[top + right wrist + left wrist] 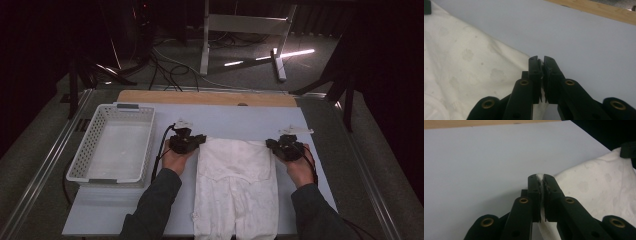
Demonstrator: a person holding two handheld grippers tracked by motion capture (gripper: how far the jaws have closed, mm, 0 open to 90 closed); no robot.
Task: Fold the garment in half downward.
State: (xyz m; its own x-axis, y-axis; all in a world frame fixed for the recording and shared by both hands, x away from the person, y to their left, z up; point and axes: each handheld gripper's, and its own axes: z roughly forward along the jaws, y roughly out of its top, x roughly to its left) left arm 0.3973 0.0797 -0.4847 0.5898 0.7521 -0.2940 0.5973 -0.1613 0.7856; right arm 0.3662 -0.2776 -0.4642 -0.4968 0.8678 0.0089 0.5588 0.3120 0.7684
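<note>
You've got the white pants (pixel 236 187) pinched at both top corners, so this looks like the start of a fold or a lift. Your left gripper (pixel 192 140) is clamped on the left corner of the waistband; in the left gripper view you can see a sliver of white cloth squeezed between the jaws of the left gripper (pixel 540 185). Your right gripper (pixel 278 146) sits at the right corner, jaws closed tight. In the right gripper view the right gripper (pixel 540 67) meets right at the edge of the cloth, and only a thin bit seems caught, so that grip looks a little skimpy to me.

The pants lie flat in the middle of the pale mat (pixel 240 117), waist toward the far side, legs running back toward you and off the near edge of the mat. The white basket (pixel 90 167) sits empty just to the left, not touching them.

Next move, I'd guess: raise both corners together and carry the waist toward the legs. Keep the hands level and the same width apart, or the cloth will sag or slip out on the right.

The fabric is off-white, soft and a bit wrinkly, with faint blotchy paw-like prints.
</note>
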